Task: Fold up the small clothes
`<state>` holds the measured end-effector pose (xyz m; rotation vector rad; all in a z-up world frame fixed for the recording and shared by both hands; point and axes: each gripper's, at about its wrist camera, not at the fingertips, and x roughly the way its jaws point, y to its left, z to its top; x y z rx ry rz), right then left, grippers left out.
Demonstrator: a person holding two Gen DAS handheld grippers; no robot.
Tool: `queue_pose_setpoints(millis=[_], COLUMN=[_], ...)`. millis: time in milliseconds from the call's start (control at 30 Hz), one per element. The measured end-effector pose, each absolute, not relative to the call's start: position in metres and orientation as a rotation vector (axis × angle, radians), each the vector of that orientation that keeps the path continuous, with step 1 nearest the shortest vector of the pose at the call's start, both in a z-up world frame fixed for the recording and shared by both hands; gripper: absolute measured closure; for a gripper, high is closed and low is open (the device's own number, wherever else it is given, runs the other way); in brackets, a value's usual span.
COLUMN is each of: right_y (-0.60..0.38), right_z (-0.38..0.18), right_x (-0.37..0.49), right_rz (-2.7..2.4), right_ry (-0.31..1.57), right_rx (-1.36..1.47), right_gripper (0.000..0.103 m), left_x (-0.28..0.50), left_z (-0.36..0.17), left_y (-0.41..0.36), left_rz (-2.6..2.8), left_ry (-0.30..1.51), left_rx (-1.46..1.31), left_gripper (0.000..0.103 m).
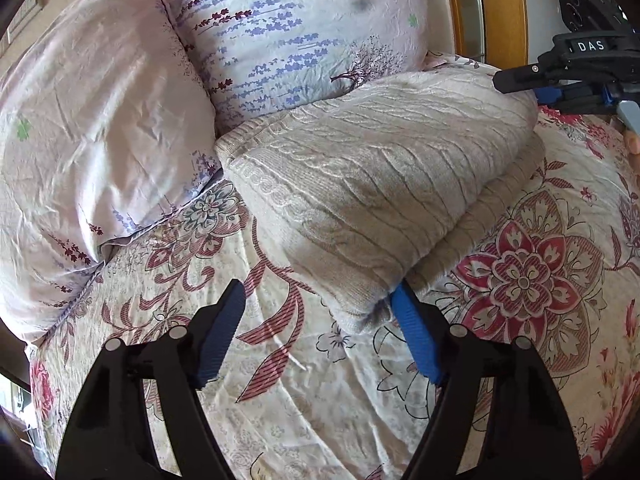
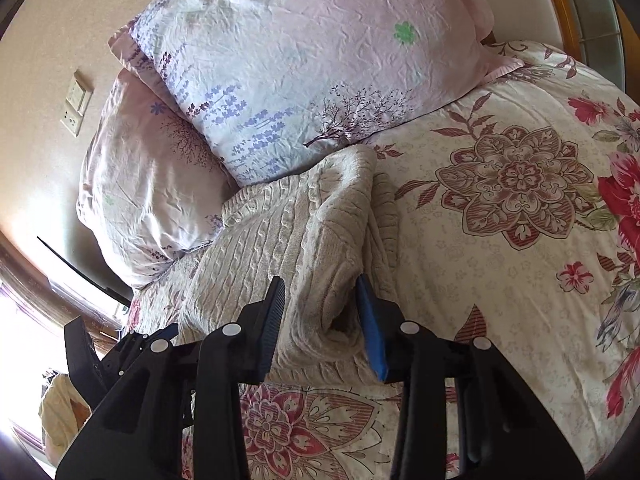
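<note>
The folded beige knit sweater (image 1: 372,200) lies on my bed's floral cover (image 1: 520,280), against the lavender-print pillow (image 1: 288,36). My left hand-held gripper (image 1: 320,312) stands apart, one pad at the sweater's near corner. My right hand-held gripper (image 2: 320,300) straddles the rolled edge, pads not pressing.

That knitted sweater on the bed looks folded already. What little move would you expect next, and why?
Probably lift both grippers clear. The beige sweater already lies in a folded stack on the floral bedspread by the pillows. The left gripper stands open at its corner; the right gripper straddles a fold.
</note>
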<state>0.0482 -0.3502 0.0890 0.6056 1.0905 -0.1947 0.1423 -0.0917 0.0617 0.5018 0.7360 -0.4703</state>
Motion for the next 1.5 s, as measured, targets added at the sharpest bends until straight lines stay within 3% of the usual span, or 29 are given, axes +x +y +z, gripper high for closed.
queue_pose_setpoints(millis=[67,233,367,433,533,933,1167,1500], right_y=[-0.349,-0.348,-0.348,-0.345,-0.344,-0.348,-0.359,-0.358], right_z=[0.089,0.087,0.083,0.079,0.078,0.127,0.081,0.074], right_x=[0.049,0.050,0.051,0.053,0.051,0.039,0.020,0.015], right_rz=[-0.195,-0.189,-0.185,-0.185,-0.191,-0.176,-0.287,-0.308], right_ry=[1.091,1.101,1.113,1.130,1.107,0.918,1.094,1.118], right_rx=[0.601,0.615,0.624,0.610,0.618,0.627,0.628,0.623], right_gripper=[0.063,0.064,0.064,0.084,0.090,0.093,0.093,0.093], left_x=[0.138,0.122,0.118,0.117,0.124,0.116,0.112,0.119], left_z=[0.063,0.062,0.054,0.052,0.061,0.087,0.068,0.058], left_y=[-0.095,-0.118,-0.129,-0.130,-0.117,-0.096,-0.100,-0.091], left_rz=[-0.450,-0.433,-0.389,-0.371,-0.393,-0.490,-0.520,-0.525], left_ry=[0.702,0.596,0.529,0.510,0.539,0.523,0.573,0.678], left_rx=[0.540,0.700,0.800,0.817,0.690,0.439,0.460,0.354], left_gripper=[0.034,0.062,0.068,0.077,0.089,0.092,0.090,0.088])
